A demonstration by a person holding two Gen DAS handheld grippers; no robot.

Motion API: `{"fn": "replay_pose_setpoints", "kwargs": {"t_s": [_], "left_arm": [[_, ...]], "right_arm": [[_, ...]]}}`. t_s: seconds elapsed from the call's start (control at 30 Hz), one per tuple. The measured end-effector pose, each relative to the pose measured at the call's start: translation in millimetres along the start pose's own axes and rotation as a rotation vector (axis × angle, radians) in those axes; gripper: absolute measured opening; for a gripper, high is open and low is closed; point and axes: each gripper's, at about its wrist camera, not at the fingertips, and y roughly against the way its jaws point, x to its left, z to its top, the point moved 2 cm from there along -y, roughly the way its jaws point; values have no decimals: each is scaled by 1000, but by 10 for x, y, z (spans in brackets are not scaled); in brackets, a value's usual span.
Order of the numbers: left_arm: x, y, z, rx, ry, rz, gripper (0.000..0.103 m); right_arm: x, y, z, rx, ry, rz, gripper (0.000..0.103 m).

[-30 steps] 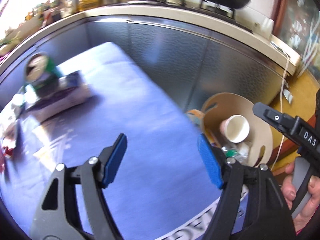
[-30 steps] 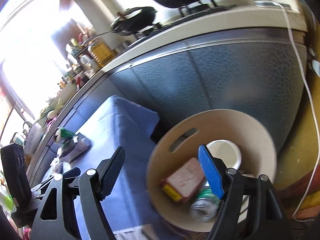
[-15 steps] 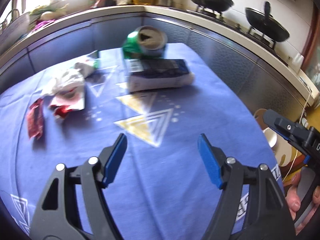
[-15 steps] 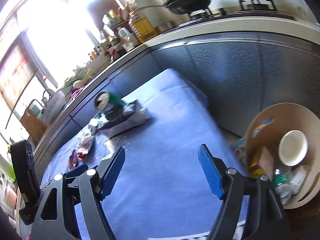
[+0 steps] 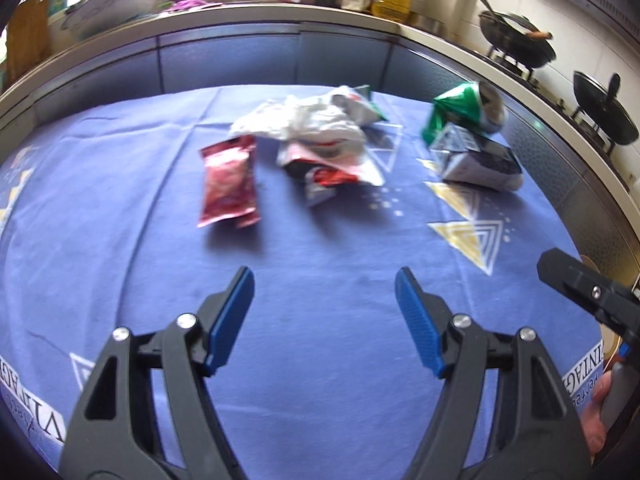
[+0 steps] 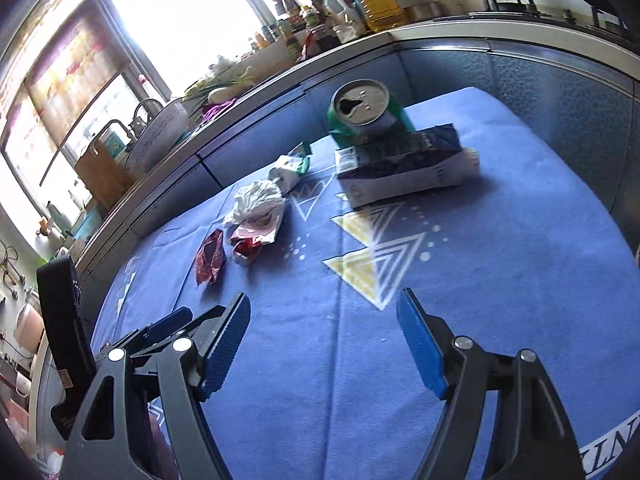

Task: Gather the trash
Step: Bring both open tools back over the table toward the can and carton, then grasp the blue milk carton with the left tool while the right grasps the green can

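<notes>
Both views have swung from the bin to the desk (image 5: 320, 280), where wrappers (image 5: 320, 140), can (image 6: 362, 110) and carton (image 6: 404, 168) lie; left tool (image 5: 324, 316) and right tool (image 6: 324, 336), wide and empty, must next reach one.

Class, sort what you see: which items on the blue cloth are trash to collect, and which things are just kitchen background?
Trash:
crushed green drink can
dark cardboard carton
red foil snack wrapper
crumpled white wrappers

Background:
yellow oil bottle
black wok
blue patterned tablecloth
</notes>
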Motion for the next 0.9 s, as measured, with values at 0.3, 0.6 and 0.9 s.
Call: {"fn": "replay_pose_setpoints", "kwargs": {"t_s": [0.3, 0.6, 0.9], "left_arm": [[583, 177, -162, -88, 44, 64, 70], [971, 138, -291, -76, 113, 91, 70], [1026, 165, -348, -100, 133, 26, 70]], "right_arm": [[242, -90, -108, -2, 32, -7, 65], [392, -201, -151, 28, 59, 15, 55], [398, -277, -162, 36, 47, 8, 53]]}}
